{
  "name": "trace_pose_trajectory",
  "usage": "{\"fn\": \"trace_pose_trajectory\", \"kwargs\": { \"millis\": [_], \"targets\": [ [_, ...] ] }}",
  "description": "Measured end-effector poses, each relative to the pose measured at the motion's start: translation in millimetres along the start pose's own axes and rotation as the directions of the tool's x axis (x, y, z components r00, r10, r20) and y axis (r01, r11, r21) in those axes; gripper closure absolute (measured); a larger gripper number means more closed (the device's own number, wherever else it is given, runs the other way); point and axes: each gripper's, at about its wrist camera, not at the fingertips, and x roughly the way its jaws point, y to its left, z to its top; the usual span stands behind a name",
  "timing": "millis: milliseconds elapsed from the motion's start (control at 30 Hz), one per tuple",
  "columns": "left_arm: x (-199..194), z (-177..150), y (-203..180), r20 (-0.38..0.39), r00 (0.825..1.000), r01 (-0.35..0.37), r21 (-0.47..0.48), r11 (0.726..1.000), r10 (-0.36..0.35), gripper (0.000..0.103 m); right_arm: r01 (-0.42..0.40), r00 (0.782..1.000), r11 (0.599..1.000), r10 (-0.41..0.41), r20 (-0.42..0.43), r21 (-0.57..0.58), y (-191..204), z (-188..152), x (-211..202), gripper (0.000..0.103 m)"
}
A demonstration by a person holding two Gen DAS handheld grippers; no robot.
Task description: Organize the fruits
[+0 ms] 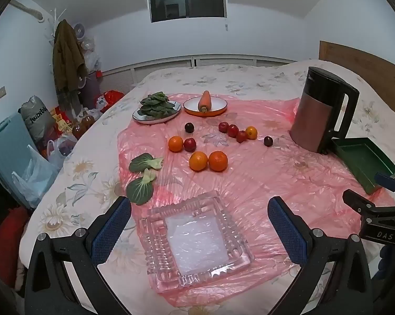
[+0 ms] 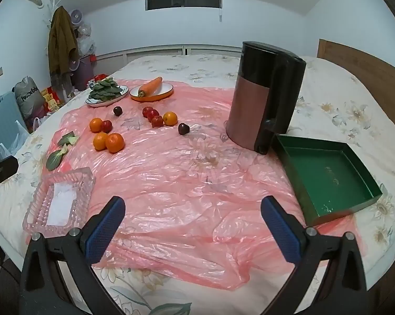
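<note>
Several oranges (image 1: 208, 160) (image 2: 108, 141) and small red and dark plums (image 1: 233, 130) (image 2: 153, 115) lie scattered on a pink plastic sheet (image 1: 263, 173) (image 2: 187, 173) spread over a bed. A clear glass dish (image 1: 196, 239) (image 2: 58, 199) sits near the sheet's front edge, between the fingers of my left gripper (image 1: 199, 232), which hovers above it, open and holding nothing. An empty green box (image 2: 326, 178) (image 1: 365, 162) lies at the right. My right gripper (image 2: 192, 225) is open over bare plastic, left of the green box.
A plate of leafy greens (image 1: 157, 107) (image 2: 107, 90) and an orange-rimmed plate with a carrot (image 1: 205, 103) (image 2: 151, 89) stand at the back. Two loose green leaves (image 1: 142, 176) (image 2: 61, 152) lie left. A tall kettle (image 1: 323, 110) (image 2: 263, 94) stands by the green box. Bags clutter the floor at left.
</note>
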Motion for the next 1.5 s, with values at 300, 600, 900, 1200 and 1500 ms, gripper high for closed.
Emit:
{"fn": "trace_pose_trajectory", "kwargs": {
  "millis": [300, 600, 900, 1200, 1500],
  "targets": [
    [0.8, -2.4, -4.1, -0.002, 1.0, 0.019, 0.022, 1.0, -0.019, 0.001, -0.002, 1.0, 1.0, 0.002, 0.009, 0.004, -0.7, 0.3, 1.5, 0.0],
    [1.4, -4.0, -9.2, 0.002, 1.0, 0.016, 0.038, 0.999, -0.016, 0.001, -0.009, 1.0, 0.999, 0.008, 0.027, 0.031, -7.5, 1.7, -0.9, 0.0],
    [7.0, -1.2, -2.1, -0.028, 0.997, 0.07, 0.005, 0.998, -0.07, 0.001, -0.013, 0.999, 0.999, 0.011, 0.044, 0.038, -6.3, 1.3, -1.2, 0.0],
    [14.8, -1.8, 8.7, -0.057, 0.995, 0.075, -0.034, 0.997, -0.077, 0.001, -0.07, 0.996, 0.995, 0.066, 0.059, 0.068, -8.6, 2.4, -1.1, 0.0],
    [22.2, -1.6, 16.3, -0.064, 0.996, 0.055, -0.063, 0.997, -0.059, 0.001, -0.099, 0.994, 0.993, 0.095, 0.059, 0.069, -9.0, 3.3, -0.2, 0.0]
  ]
}}
